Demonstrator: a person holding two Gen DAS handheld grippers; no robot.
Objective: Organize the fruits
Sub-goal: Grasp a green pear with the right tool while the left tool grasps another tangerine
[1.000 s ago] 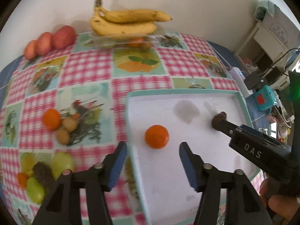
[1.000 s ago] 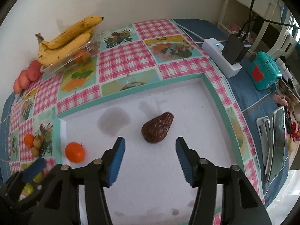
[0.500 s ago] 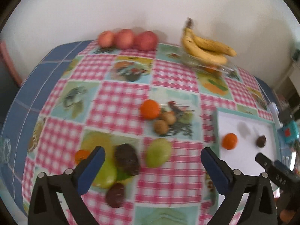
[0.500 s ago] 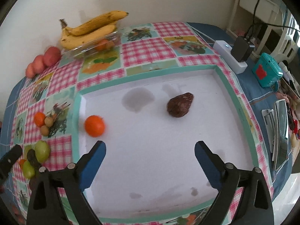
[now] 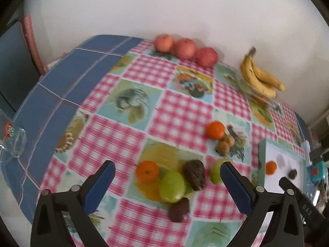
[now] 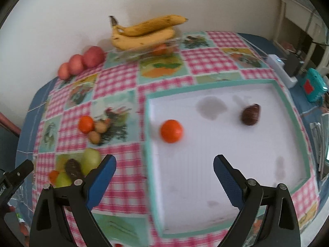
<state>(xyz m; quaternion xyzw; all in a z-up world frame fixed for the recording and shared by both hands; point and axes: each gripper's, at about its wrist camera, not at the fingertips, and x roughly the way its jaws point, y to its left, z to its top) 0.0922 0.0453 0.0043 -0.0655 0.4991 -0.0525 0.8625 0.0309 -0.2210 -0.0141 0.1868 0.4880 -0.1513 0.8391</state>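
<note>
Lying in the white tray [image 6: 287, 107], a tangerine [image 6: 171, 131] and a dark brown fruit [image 6: 250, 115], more fruit clustered on the checked counter [image 5: 181, 111] beside it, left gripper [image 5: 167, 182] fingers released above that cluster, right gripper [image 6: 164, 178] fingers released over the tray edge.

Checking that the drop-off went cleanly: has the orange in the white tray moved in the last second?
No. The orange sits near the tray's left wall, left of the grey stain, as before. Only the camera pulled back.
</note>
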